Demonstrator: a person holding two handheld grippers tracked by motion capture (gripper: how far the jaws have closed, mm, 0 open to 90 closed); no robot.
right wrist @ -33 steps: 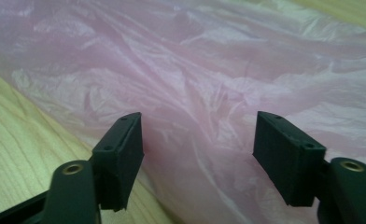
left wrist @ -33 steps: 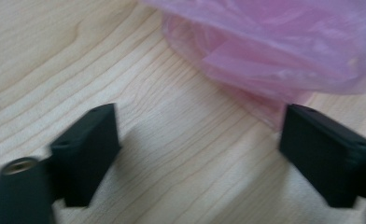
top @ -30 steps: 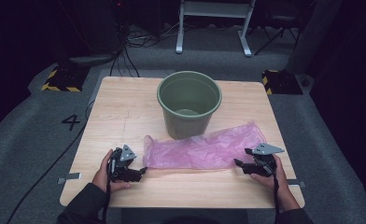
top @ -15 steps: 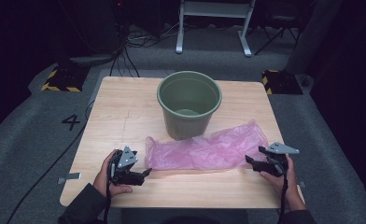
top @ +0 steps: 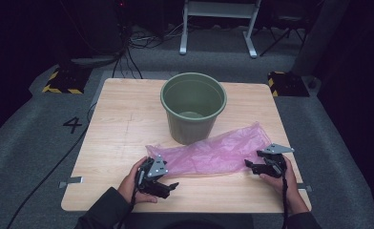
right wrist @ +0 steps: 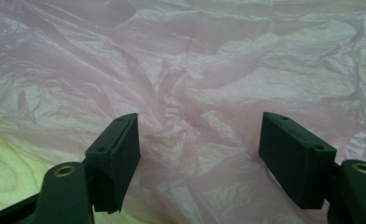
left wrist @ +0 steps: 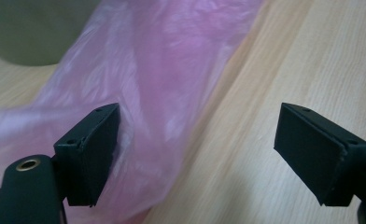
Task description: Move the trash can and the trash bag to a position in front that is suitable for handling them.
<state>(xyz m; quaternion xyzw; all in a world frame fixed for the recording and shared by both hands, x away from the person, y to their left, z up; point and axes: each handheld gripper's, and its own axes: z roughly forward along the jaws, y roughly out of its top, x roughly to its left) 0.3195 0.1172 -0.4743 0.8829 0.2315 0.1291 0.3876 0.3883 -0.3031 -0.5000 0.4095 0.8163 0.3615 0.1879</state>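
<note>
A crumpled pink plastic bag (top: pixel 213 152) lies flat on the wooden table (top: pixel 123 124), in front of an upright, empty green bucket (top: pixel 193 107). My left gripper (top: pixel 168 187) rests at the bag's left end, jaws open and pointing right. In the left gripper view the left gripper (left wrist: pixel 209 149) is open with the bag's (left wrist: pixel 139 93) edge lying under its left jaw and bare wood under the other. My right gripper (top: pixel 248 165) sits at the bag's right end, pointing left. The right gripper (right wrist: pixel 204 158) is open just above the bag (right wrist: pixel 195 70).
The bucket's wall (left wrist: pixel 17 32) shows at the top left of the left gripper view. A metal frame (top: pixel 218 24) stands on the grey floor beyond the table. Yellow-black blocks (top: pixel 61 81) sit on the floor by both far corners. A cable (top: pixel 46 171) runs along the left.
My left gripper has shifted slightly right along the front of the bag. My right gripper drifted right, then came back a little toward the bag's end. The bag and bucket have stayed put.
</note>
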